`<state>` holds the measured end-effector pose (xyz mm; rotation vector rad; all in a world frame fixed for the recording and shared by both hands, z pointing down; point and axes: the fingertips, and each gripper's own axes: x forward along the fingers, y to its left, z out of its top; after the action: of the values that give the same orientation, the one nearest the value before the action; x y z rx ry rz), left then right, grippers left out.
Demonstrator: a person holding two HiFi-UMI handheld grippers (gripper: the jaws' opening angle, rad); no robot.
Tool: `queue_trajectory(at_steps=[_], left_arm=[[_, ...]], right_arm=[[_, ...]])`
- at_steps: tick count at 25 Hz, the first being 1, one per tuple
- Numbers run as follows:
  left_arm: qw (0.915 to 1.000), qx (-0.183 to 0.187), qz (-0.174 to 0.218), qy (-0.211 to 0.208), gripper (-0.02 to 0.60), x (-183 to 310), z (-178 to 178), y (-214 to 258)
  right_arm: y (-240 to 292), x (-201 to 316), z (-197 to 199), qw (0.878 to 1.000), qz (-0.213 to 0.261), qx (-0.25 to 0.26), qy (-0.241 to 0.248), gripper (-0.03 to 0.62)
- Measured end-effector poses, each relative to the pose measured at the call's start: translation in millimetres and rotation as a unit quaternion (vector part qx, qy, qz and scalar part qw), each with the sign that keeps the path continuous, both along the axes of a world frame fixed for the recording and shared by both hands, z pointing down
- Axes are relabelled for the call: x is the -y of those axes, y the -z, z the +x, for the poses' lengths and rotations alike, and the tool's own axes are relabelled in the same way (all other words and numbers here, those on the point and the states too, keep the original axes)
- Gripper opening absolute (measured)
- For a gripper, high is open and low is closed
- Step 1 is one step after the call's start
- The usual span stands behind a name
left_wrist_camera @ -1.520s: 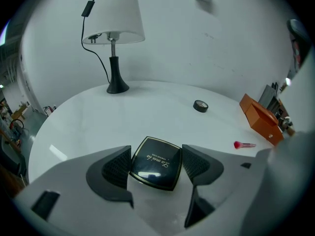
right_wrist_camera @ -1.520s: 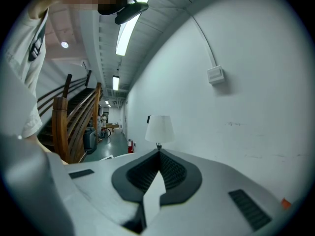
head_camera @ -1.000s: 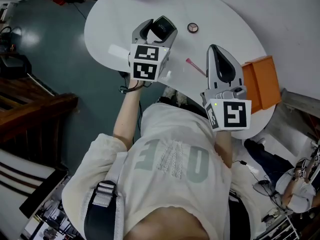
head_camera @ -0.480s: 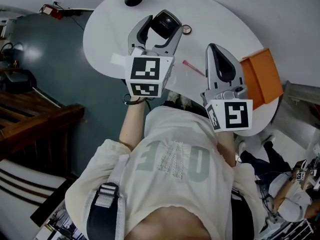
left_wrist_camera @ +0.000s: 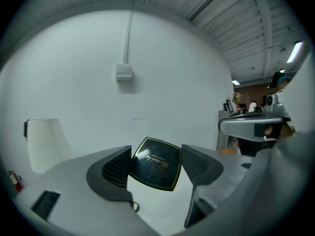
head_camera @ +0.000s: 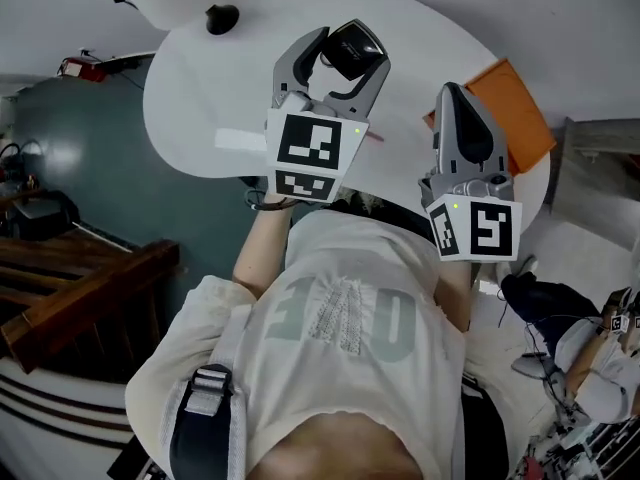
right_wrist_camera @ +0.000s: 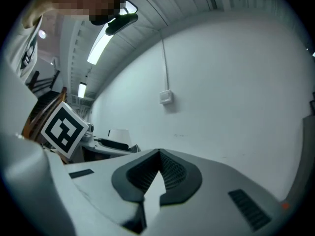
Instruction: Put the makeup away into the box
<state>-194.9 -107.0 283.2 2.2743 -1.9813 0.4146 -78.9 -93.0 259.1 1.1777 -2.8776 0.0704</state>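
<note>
A black square compact (left_wrist_camera: 156, 163) with gold trim and gold lettering is clamped between the jaws of my left gripper (left_wrist_camera: 155, 165), lifted off the white table (head_camera: 220, 78). In the head view the compact (head_camera: 354, 48) sits at the tip of the left gripper (head_camera: 342, 56). My right gripper (head_camera: 454, 92) is shut with nothing in it, and its tip hangs beside the orange box (head_camera: 512, 110) at the table's right edge. The right gripper view shows its jaws (right_wrist_camera: 157, 173) pressed together. A pink pencil (head_camera: 373, 136) peeks out beside the left gripper.
A small black object (head_camera: 222, 16) lies at the far side of the table. A white strip (head_camera: 240, 139) lies near the left edge. Dark floor and wooden furniture (head_camera: 70, 278) are to the left. A white wall with a socket (left_wrist_camera: 123, 72) faces both grippers.
The left gripper has risen and shifted right with the compact in it. The right gripper stays shut and now sits closer to the orange box. The small round item is now out of sight.
</note>
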Motion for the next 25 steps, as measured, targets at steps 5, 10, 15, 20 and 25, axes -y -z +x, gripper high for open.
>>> queue_trajectory(at_steps=[5, 10, 15, 20, 25], left_arm=[[0.9932, -0.005, -0.032, -0.112, 0.33, 45, 98, -18], [0.981, 0.003, -0.082, -0.176, 0.33, 74, 184, -61], [0.9639, 0.01, -0.171, -0.204, 0.33, 84, 236, -134], [0.9455, 0.02, -0.246, -0.212, 0.33, 82, 262, -204], [0.9381, 0.029, -0.282, -0.199, 0.33, 83, 259, -236]], right_arm=[[-14, 24, 98, 0.992, -0.022, 0.008, -0.124, 0.003], [-30, 31, 175, 0.978, -0.042, 0.009, -0.203, 0.003], [-55, 26, 223, 0.966, -0.073, 0.011, -0.247, 0.003], [-85, 30, 247, 0.959, -0.106, 0.016, -0.263, 0.003], [-108, 31, 246, 0.957, -0.133, 0.018, -0.257, 0.003]])
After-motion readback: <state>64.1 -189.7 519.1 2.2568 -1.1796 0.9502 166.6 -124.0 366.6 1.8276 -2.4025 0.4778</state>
